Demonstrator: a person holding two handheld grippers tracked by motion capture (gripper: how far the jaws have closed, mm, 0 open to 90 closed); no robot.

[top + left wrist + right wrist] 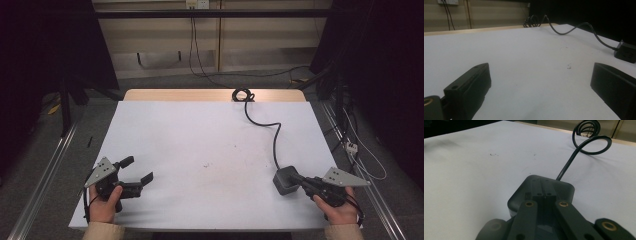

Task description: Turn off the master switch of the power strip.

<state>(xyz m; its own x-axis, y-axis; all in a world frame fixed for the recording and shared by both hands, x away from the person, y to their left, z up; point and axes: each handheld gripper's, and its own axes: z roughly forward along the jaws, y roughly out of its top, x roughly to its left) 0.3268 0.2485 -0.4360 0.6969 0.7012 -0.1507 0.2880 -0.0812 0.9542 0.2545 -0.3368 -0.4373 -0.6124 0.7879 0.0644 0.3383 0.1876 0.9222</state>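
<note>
Jaws of right gripper [543, 192] pressed together over grey power box [284, 179], hiding its top; left gripper [138, 170] spread at eight o'clock.

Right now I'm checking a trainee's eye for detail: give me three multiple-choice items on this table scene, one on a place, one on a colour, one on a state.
1. Where does the power block lie?
A. near right
B. far left
C. centre

2. What colour is its cable?
A. white
B. black
C. red

3. How do the left claw's jaws stand?
A. shut
B. clamped on the cable
C. open

Answers: A, it lies at the right claw; B, it runs dark over the white table; C, bare table shows between them.
</note>
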